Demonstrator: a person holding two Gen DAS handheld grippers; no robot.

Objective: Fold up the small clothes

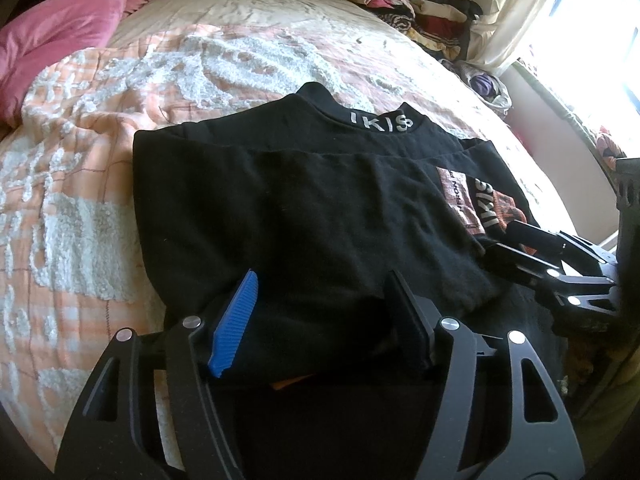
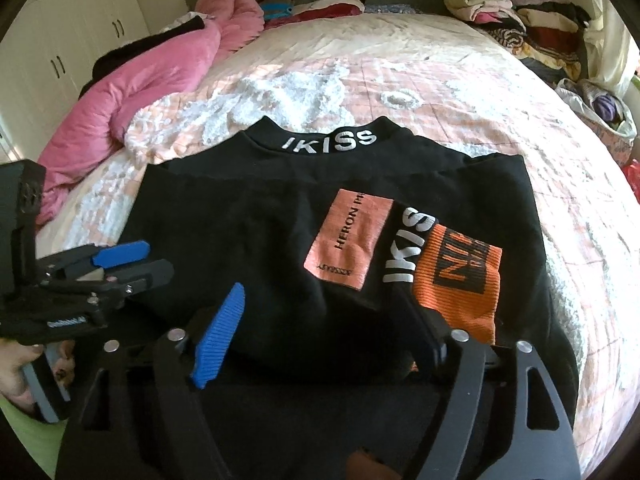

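We saw a black sweatshirt (image 2: pixel 256 216) lying partly folded on the bed's peach and white tufted bedspread (image 2: pixel 420 80), its collar away from us with white "IKISS" lettering (image 2: pixel 330 142) across it. An orange "HERON" patch (image 2: pixel 352 240) showed on the folded cloth, and just right of it lay a sleeve end with an orange ribbed cuff (image 2: pixel 460 280) and more white lettering.

Our left gripper (image 1: pixel 320 316) sat low on the near edge of the sweatshirt. Its blue-padded finger (image 1: pixel 234 324) and its dark finger stood moderately apart, with a raised bunch of black fabric filling the space between them. Whether the pads actually pressed on that cloth, we could not tell.

Our right gripper (image 2: pixel 320 328) stood wide, also at the near edge. Black cloth lay between its fingers, but the blue pad (image 2: pixel 218 336) looked clear of it, so nothing seemed held. In the left wrist view that gripper (image 1: pixel 516 248) rested near the patch at the right side of the garment.

A hand (image 2: pixel 18 376) gripped the left tool's handle at the lower left of the right wrist view.

A pink quilt (image 2: pixel 132 92) lay bunched along the left of the bed. Stacked folded clothes (image 2: pixel 516 16) sat at the far right corner, near a pale curtain (image 1: pixel 516 8) and bright window.
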